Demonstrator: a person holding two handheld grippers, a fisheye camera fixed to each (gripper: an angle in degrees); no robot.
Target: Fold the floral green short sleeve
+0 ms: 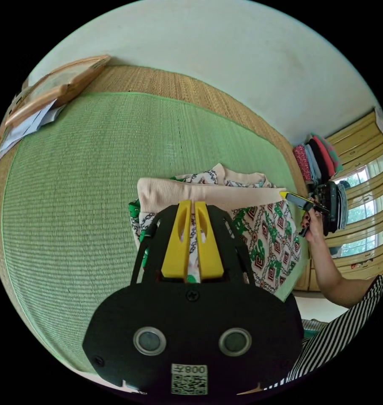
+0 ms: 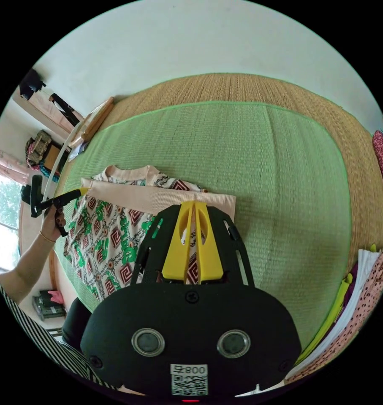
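The floral green short sleeve (image 1: 271, 240) has a cream ground, green and red-brown print and pink ribbed trim. It lies partly doubled over on the green mat (image 1: 94, 190). My left gripper (image 1: 193, 203) is shut on one end of the ribbed hem band. The right gripper (image 1: 284, 195), held in a hand, pinches the band's other end. In the right gripper view, the right gripper (image 2: 194, 204) is shut on the hem of the shirt (image 2: 102, 240), and the left gripper (image 2: 82, 191) holds the far corner. The band hangs stretched between both grippers above the collar.
A straw mat (image 1: 157, 80) lies under the green one, against a white wall. Folded clothes are stacked at one side (image 1: 318, 160) (image 2: 360, 287). A wooden frame (image 1: 60, 84) and papers sit at the far corner. A person's arm (image 1: 326, 261) reaches in.
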